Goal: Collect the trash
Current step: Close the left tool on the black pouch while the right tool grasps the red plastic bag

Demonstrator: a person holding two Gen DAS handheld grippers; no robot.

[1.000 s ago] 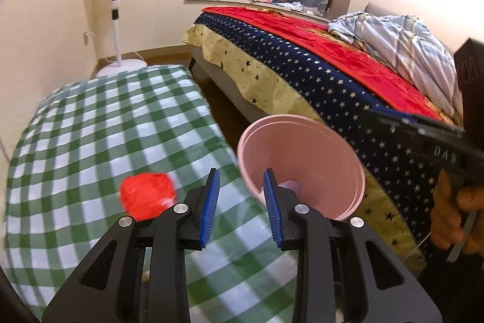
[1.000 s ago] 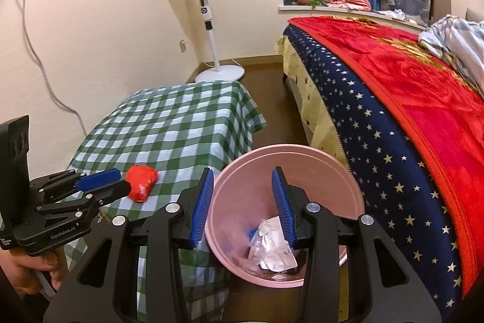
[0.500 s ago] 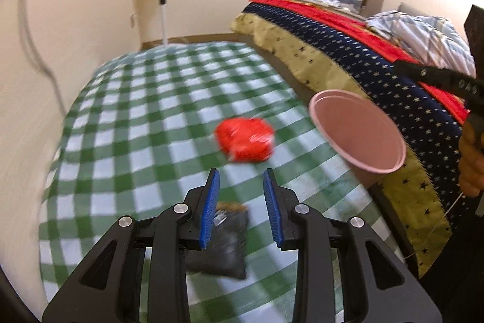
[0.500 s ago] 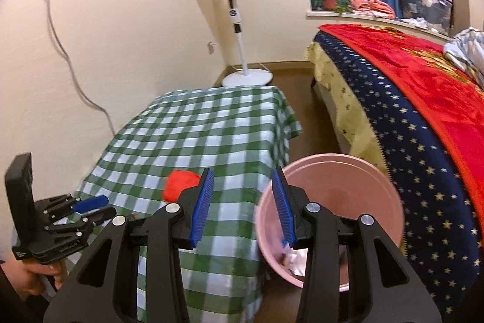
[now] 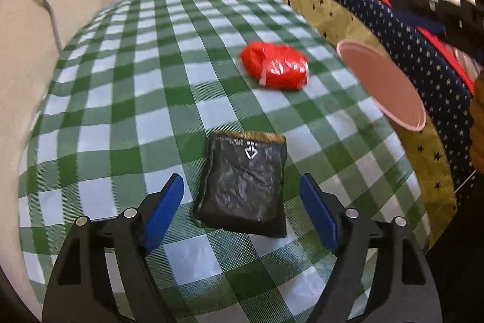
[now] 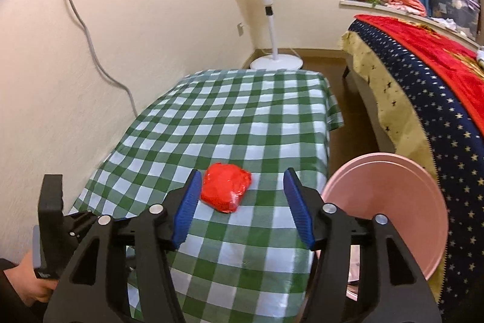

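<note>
Grippers opening over two pieces of trash on the checked desk

Left gripper (image 5: pixel 240 208) is spreading its jaws around the black packet (image 5: pixel 242 182) at lower centre, nothing clamped; right gripper (image 6: pixel 240 203) is parting before the red wrapper (image 6: pixel 225 189). Lowering squarely should help, then carrying to the pink bin (image 6: pixel 390 202) at right.
</note>
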